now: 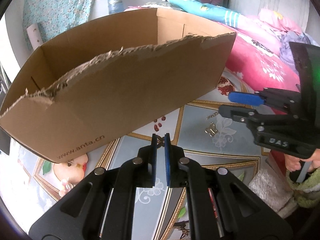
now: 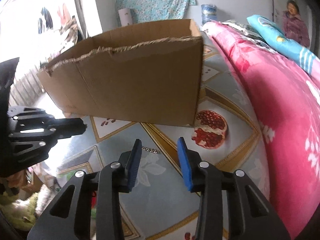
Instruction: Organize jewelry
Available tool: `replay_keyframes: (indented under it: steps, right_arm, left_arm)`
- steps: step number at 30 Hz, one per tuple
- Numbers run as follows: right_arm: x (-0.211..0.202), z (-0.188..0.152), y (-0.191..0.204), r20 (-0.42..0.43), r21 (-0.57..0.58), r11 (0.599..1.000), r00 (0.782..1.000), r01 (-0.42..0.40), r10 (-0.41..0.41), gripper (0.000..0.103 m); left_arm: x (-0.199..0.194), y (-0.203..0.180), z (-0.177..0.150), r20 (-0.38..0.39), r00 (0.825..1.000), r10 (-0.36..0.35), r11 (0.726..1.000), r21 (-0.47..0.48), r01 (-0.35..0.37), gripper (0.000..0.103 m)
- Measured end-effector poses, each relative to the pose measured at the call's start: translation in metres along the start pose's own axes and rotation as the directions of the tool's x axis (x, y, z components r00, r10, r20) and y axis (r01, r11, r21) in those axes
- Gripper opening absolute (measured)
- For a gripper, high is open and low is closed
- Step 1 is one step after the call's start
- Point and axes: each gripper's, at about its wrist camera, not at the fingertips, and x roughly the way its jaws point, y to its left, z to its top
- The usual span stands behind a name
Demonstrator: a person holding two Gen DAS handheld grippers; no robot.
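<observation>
Left gripper carries a small piece toward the box; right gripper waits over the chain.

The left gripper (image 1: 160,140), nearly closed, pinches a small dark jewelry piece (image 1: 160,140) just near of the cardboard box (image 1: 120,92); lifting it clear over the torn rim before letting go looks the sound way. The right gripper (image 2: 159,146), released, hangs above a chain (image 2: 149,150) on the patterned sheet (image 2: 160,180). Count: one box, one chain, one butterfly charm (image 1: 211,129), one pinched piece.

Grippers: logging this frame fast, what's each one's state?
Left gripper: nearly shut on a small bronze jewelry piece.
Right gripper: open, empty, above a chain.
</observation>
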Motion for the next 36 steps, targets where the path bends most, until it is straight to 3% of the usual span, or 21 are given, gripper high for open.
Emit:
replay_keyframes:
  steps: [7,9,15,23,26,31,33,36]
  right_arm:
    - [0.017,0.004,0.014,-0.048,-0.115,0.993,0.999,0.004,-0.010,0.024]
    - [0.018,0.006,0.015,-0.061,-0.126,0.992,0.998,0.008,-0.016,0.010]
    - [0.016,0.013,0.000,-0.112,-0.038,0.998,0.993,-0.049,0.044,0.002]
    - [-0.016,0.020,-0.028,-0.022,0.139,0.978,0.987,-0.157,0.161,0.002]
    - [-0.026,0.021,-0.026,-0.002,0.114,0.983,0.990,-0.142,0.144,0.002]
    - [-0.015,0.018,-0.014,-0.065,0.035,0.992,0.990,-0.124,0.126,0.005]
    - [-0.011,0.015,-0.009,-0.090,-0.009,0.994,0.991,-0.105,0.103,0.012]
    - [-0.001,0.013,-0.002,-0.128,-0.077,0.994,0.989,-0.082,0.071,0.015]
  left_arm:
    - [0.004,0.003,-0.005,0.002,1.000,-0.031,0.999,-0.017,0.031,0.006]
    - [0.004,0.006,-0.005,0.006,0.999,-0.037,0.999,-0.021,0.037,0.006]
    - [-0.001,0.011,-0.007,0.027,0.999,-0.044,0.998,-0.034,0.045,0.006]
    - [-0.017,0.008,-0.010,0.062,0.997,-0.036,0.999,-0.024,0.038,0.006]
    - [-0.024,0.007,-0.011,0.073,0.997,-0.035,0.999,-0.021,0.037,0.006]
    - [-0.027,0.004,-0.012,0.073,0.997,-0.027,1.000,-0.010,0.028,0.006]
    - [-0.027,0.004,-0.014,0.070,0.997,-0.024,1.000,-0.008,0.025,0.006]
    - [-0.025,0.005,-0.015,0.063,0.998,-0.020,1.000,-0.011,0.021,0.006]
